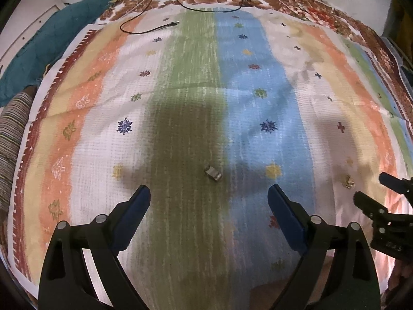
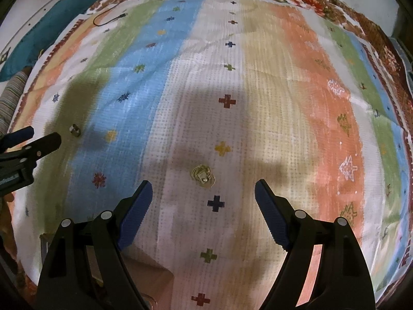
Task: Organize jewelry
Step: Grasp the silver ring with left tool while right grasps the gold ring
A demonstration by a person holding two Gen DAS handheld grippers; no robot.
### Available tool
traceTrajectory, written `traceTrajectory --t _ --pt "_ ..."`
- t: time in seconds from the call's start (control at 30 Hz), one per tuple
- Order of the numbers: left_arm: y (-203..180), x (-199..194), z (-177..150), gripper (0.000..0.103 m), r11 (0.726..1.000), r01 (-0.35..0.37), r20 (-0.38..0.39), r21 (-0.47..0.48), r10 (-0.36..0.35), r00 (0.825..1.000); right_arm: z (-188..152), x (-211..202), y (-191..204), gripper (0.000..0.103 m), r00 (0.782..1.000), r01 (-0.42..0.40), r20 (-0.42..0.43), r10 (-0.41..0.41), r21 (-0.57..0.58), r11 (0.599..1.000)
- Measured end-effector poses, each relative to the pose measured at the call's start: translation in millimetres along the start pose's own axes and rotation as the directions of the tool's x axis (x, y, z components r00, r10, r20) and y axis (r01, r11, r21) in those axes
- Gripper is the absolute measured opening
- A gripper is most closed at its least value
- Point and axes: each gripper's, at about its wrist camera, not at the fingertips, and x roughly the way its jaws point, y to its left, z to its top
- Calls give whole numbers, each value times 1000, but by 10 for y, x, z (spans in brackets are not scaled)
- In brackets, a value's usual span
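A small silver ring-like piece [image 1: 213, 173] lies on the green stripe of the striped cloth [image 1: 196, 82], just ahead of my open, empty left gripper [image 1: 209, 196]. It also shows at the left of the right wrist view [image 2: 75, 130]. A small gold jewelry piece with thin loops [image 2: 203, 175] lies on the white stripe, just ahead of my open, empty right gripper [image 2: 203, 191]. It also shows at the right of the left wrist view [image 1: 348, 181], next to the right gripper's fingers [image 1: 371, 206].
A black cable with a plug [image 1: 165, 25] lies at the cloth's far side. A teal cloth [image 1: 38, 46] and a striped fabric roll [image 1: 10, 139] sit at the left edge. A floral sheet [image 1: 309, 2] borders the far side.
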Motion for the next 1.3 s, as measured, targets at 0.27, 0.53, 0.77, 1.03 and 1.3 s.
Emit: traceTrajectory --t 0.27,0.53,0.77,1.03,1.3 --pt "22 204 26 69 999 42 -42 7 -42 998 72 122 -6 81 1000 8 -12 -8 1 1000" --pt "7 353 59 59 998 53 -59 16 -52 997 109 231 23 71 1000 12 -28 -12 -12 1000" --pt "9 468 76 43 998 55 -73 21 -54 996 102 366 35 52 998 0 -57 -2 -22 1000" --pt "47 517 97 20 999 44 -52 22 -43 998 96 371 26 24 999 -1 -51 0 -23 1000" --pt "61 497 85 8 999 30 -46 25 -28 999 83 344 25 18 999 -15 -52 13 -29 999"
